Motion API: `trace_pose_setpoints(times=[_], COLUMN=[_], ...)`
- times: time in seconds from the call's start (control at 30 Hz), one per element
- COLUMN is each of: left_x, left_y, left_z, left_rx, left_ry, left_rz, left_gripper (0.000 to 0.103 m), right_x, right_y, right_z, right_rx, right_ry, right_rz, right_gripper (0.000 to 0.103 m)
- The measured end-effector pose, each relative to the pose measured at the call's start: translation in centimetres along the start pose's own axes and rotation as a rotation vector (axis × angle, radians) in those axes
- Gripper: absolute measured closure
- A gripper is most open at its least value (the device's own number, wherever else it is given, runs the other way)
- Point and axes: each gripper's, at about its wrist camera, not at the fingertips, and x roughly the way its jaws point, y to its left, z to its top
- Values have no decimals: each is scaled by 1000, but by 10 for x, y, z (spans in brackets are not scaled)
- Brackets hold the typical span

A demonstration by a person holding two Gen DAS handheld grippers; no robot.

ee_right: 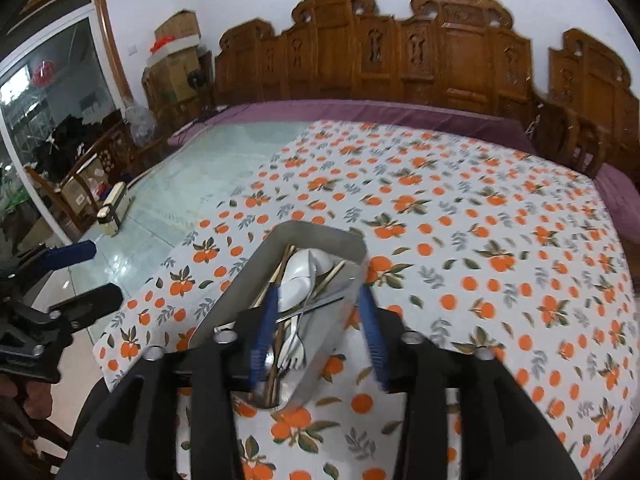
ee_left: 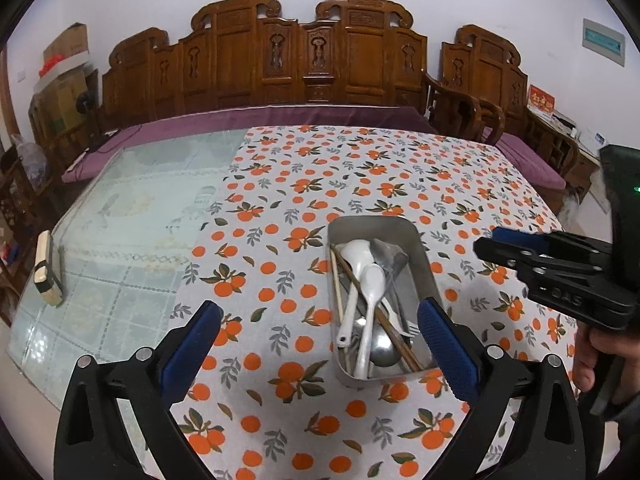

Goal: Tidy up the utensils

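Claws come first: the left claw (ee_left: pixel 320 344) stands wide apart and empty, its blue pads (ee_left: pixel 191 350) hovering over the orange-print cloth (ee_left: pixel 280 200) to either side of the near end of the metal tray (ee_left: pixel 424 256), touching nothing. The right claw (ee_right: pixel 320 332) is parted about halfway with nothing gripped, its jaws poised over the tray's near right part. Farther on, the tray sits on the table (ee_left: pixel 120 200) holding white spoons (ee_left: pixel 370 292), a metal spoon (ee_left: pixel 384 348), a fork (ee_right: pixel 294 346) and chopsticks (ee_left: pixel 394 330), with a carved wooden bench (ee_left: pixel 304 60) beyond.
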Motion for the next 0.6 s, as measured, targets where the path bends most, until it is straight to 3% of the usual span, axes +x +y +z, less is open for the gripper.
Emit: trace_pose_setpoints(times=[0.2,0.3,0.6], left_x=[-14,-24,-61], left_y=[-23,-37,-71], left_z=[-9,-17,-44], left_rx=[29,43,60], left_ry=[-11,-8,-44], left_rz=[9,4,-52], left_gripper=[8,8,8], right_x=[-50,-73,-136], right_y=[-4,-3,-7], right_z=[-23,-36,-83], right_rx=[17,3,73], right_ry=[-73,-106,-168], right_rz=[-72,-122,-196], right_gripper=[17,7,3])
